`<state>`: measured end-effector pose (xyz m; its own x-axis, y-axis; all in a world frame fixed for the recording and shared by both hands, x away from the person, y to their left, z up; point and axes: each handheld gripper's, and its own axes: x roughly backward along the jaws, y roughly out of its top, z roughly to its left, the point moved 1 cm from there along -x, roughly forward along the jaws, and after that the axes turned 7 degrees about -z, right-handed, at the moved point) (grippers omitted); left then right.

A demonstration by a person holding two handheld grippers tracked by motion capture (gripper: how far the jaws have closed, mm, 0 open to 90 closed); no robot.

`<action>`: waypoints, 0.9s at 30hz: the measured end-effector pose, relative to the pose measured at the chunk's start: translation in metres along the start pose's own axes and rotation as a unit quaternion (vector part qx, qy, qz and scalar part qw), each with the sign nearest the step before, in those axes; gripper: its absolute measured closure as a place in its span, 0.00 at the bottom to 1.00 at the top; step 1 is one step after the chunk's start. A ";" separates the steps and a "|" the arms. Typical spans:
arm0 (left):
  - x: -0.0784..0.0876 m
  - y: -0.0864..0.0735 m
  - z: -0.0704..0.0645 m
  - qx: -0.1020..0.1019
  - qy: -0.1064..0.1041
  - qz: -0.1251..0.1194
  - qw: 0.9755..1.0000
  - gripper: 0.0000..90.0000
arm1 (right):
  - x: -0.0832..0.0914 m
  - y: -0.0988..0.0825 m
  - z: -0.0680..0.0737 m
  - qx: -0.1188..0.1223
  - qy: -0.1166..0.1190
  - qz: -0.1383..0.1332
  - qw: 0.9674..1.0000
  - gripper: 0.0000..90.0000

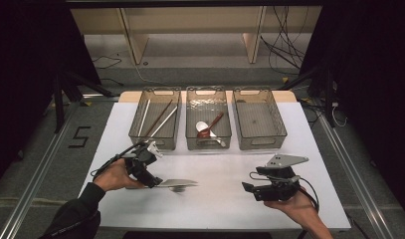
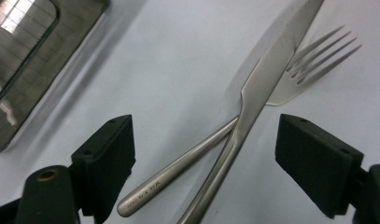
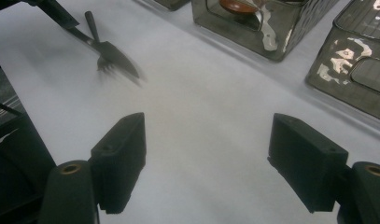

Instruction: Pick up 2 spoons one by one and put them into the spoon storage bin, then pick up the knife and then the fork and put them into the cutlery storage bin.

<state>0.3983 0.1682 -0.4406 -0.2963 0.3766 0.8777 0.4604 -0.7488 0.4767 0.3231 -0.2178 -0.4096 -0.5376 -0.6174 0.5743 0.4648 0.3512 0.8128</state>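
A steel knife (image 2: 262,79) lies crossed over a steel fork (image 2: 313,60) on the white table, both handles pointing toward me. My left gripper (image 2: 204,140) is open, one jaw on each side of the two handles and neither touching them. From above, the left gripper (image 1: 149,174) sits at the front left with the knife (image 1: 177,182) sticking out to its right. My right gripper (image 1: 250,187) is open at the front right with only bare table between its jaws (image 3: 206,163). The right gripper view catches the knife (image 3: 115,55) farther off.
Three smoky clear bins stand in a row at the back. The left bin (image 1: 136,130) holds chopsticks (image 1: 157,119), the middle bin (image 1: 191,139) holds spoons (image 1: 207,130), and the right bin (image 1: 281,130) looks empty. White table (image 1: 215,164) lies between the grippers.
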 end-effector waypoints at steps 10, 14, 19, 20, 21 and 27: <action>-0.006 -0.004 -0.006 -0.012 -0.006 0.024 1.000 0.28 | 0.002 -0.001 0.001 0.002 0.000 0.000 1.000 0.32; -0.008 -0.006 -0.008 -0.015 -0.009 0.032 0.999 0.31 | 0.001 -0.001 0.000 0.000 -0.001 0.001 1.000 0.31; -0.010 -0.008 -0.009 -0.019 -0.011 0.042 0.999 0.35 | 0.002 -0.001 0.001 0.001 -0.002 0.002 1.000 0.32; -0.010 -0.009 -0.010 -0.023 -0.011 0.042 0.999 0.36 | 0.002 -0.002 0.001 0.002 -0.002 0.003 1.000 0.32; -0.011 -0.010 -0.011 -0.023 -0.012 0.040 0.999 0.37 | 0.002 -0.002 0.001 0.003 -0.002 0.003 1.000 0.32; -0.016 -0.011 -0.014 -0.037 -0.021 0.049 0.998 0.45 | 0.002 -0.001 0.003 0.006 -0.001 0.003 1.000 0.32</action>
<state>0.3863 0.1621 -0.4608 -0.2169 0.3214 0.9218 0.4217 -0.8208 0.3854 0.3194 -0.2173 -0.4092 -0.5361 -0.6136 0.5798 0.4600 0.3636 0.8101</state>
